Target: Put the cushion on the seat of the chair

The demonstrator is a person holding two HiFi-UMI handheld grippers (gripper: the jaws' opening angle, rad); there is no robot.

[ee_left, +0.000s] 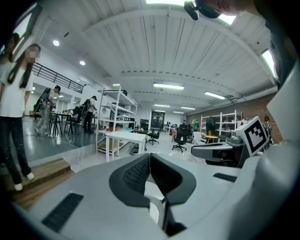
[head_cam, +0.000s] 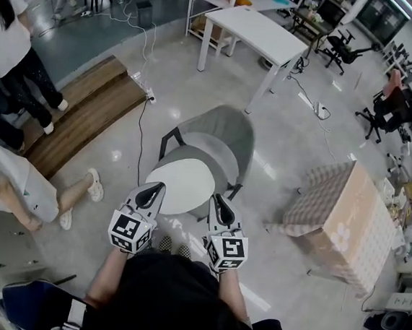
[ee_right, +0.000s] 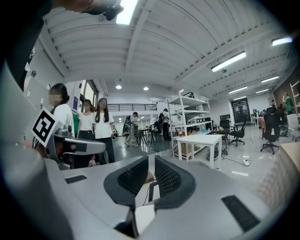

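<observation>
The white round cushion (head_cam: pixel 182 184) lies on the seat of the grey chair (head_cam: pixel 224 130), which stands on the glossy floor (head_cam: pixel 287 154) with its curved back away from the person. Both tools reach to the cushion's near edge. The left tool (head_cam: pixel 156 188) is at its left side and the right tool (head_cam: pixel 215 198) at its right. In the left gripper view the jaws are pressed together at the tips, and in the right gripper view only a thin slit is left between them. White shows low between each pair, but whether the pads nip the cushion's rim cannot be made out.

Around the chair there is a white worktop (head_cam: pixel 255 31) behind it, and to its right a box (head_cam: pixel 339 210) draped with checked cloth. A low wooden step (head_cam: pixel 88 109) lies to the left. A cable (head_cam: pixel 141 129) trails across the floor past the chair's left side. People (head_cam: pixel 8 33) stand at the far left, and one leg with a white shoe (head_cam: pixel 94 185) comes near the left tool. Black office chairs (head_cam: pixel 340 47) stand further back.

The marker cubes (head_cam: pixel 131 232) carry only black-and-white square patterns — no readable writing.
</observation>
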